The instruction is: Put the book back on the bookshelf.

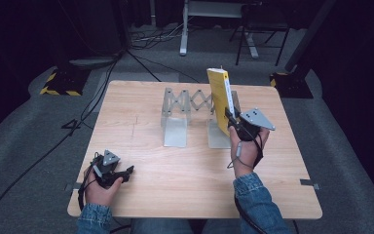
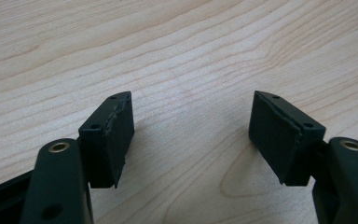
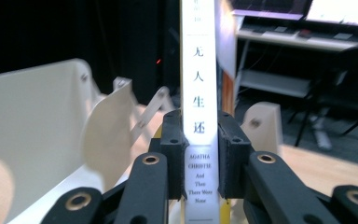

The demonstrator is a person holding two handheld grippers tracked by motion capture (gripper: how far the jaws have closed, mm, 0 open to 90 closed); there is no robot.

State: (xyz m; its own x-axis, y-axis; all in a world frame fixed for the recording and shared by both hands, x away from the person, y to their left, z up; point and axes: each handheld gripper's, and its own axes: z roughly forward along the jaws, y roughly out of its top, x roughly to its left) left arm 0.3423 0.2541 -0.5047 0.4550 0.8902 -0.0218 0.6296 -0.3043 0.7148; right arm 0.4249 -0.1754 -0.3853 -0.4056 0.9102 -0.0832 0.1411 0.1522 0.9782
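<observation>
A yellow book point(image 1: 219, 100) with a white spine point(image 3: 199, 84) stands upright over the right end of a metal expanding book rack point(image 1: 189, 115) on the wooden table. My right gripper point(image 1: 233, 120) is shut on the book's spine, its pads point(image 3: 172, 158) pressing both covers near the lower end. The book rises above the rack's right plate point(image 1: 217, 137); whether its bottom edge touches the plate I cannot tell. My left gripper point(image 1: 126, 171) rests near the table's front left, jaws open over bare wood with nothing between its pads point(image 2: 116, 135).
The rack's left upright panel point(image 3: 37, 135) stands close beside the book. The table's front edge point(image 1: 195, 214) runs just past the forearms. Stands, cables and a desk frame point(image 1: 214, 19) sit on the grey floor behind the table.
</observation>
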